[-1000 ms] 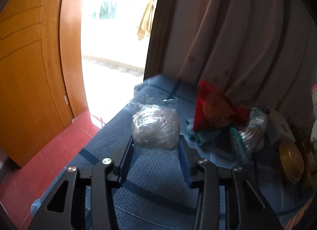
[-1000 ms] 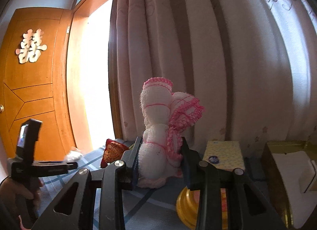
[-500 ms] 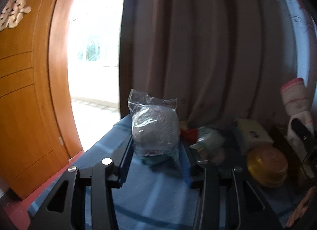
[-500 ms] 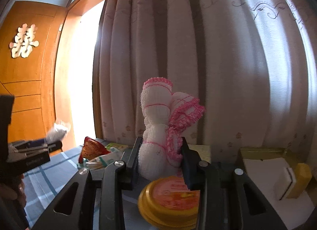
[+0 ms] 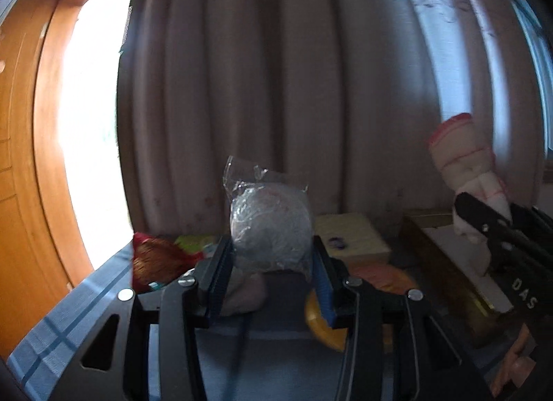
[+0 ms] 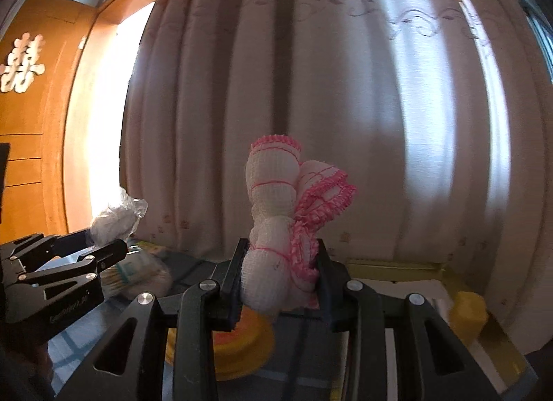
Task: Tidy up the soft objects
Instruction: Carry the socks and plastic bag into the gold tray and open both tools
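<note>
My left gripper (image 5: 271,259) is shut on a clear plastic bag with a grey-white soft ball (image 5: 269,224) and holds it up above the blue table. It also shows at the left of the right wrist view (image 6: 114,217). My right gripper (image 6: 280,273) is shut on a white cloth bundle with pink trim (image 6: 276,214), held upright above the table. The bundle shows at the right of the left wrist view (image 5: 466,166).
A yellow round lid (image 6: 238,349) lies on the blue striped tablecloth (image 5: 69,325). A gold-rimmed open box (image 6: 414,283) stands at the right. A red net bag (image 5: 155,262), a yellow packet (image 5: 349,235) and other bags lie near the curtain (image 6: 311,90). A wooden door (image 6: 27,124) is at the left.
Both grippers have swung to the right with their loads still held. The left one has risen from the table and come closer to the yellow lid and the box.
</note>
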A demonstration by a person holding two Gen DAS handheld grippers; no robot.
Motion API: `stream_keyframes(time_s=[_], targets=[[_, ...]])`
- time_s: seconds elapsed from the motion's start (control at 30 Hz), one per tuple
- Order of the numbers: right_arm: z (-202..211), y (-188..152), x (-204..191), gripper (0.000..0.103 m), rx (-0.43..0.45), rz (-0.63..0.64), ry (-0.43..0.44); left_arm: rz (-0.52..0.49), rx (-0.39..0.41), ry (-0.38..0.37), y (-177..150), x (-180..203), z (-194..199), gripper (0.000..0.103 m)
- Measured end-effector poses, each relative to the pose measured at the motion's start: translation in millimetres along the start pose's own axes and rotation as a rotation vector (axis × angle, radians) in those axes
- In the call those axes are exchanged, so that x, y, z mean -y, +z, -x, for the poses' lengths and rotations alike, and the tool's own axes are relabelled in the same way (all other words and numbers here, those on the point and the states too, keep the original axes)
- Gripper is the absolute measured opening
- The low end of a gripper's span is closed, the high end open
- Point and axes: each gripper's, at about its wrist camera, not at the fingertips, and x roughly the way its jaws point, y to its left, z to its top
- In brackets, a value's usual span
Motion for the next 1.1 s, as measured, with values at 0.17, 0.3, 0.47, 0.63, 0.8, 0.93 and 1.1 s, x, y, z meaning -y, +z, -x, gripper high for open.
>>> stream_keyframes(time_s=[0.17, 0.3, 0.47, 0.63, 0.8, 0.93, 1.1], targets=[[11.0, -4.6, 26.0, 0.038, 0.009, -0.005, -0.052, -0.034, 0.031, -0.055, 2.5, 27.4, 6.0, 0.043], [17.3, -7.7, 51.7, 0.038, 0.008, -0.021, -0.103, -0.038, 0.029, -0.085, 3.4, 48.8, 2.2, 0.043], [27.0, -11.2, 85.1, 0.038, 0.012, -0.042, -0.172, -0.051, 0.034, -0.124, 1.4, 75.7, -2.7, 0.043], [34.2, -9.9, 114.3, 0.038, 0.011, -0.062, -0.23, -0.072, 0.034, -0.172, 1.6, 101.8, -7.2, 0.043], [36.6, -11.8, 139.8, 0.038, -0.004, -0.094, -0.268, -0.117, 0.047, -0.234, 5.8, 132.7, -10.0, 0.043], [32.3, -12.2, 148.3, 0.038, -0.029, -0.056, -0.281, -0.133, 0.029, -0.307, 13.2, 159.6, -17.3, 0.043], [14.3, -7.3, 160.8, 0.038, -0.106, -0.035, -0.282, -0.148, -0.019, -0.367, 21.9, 193.0, -31.6, 0.043]])
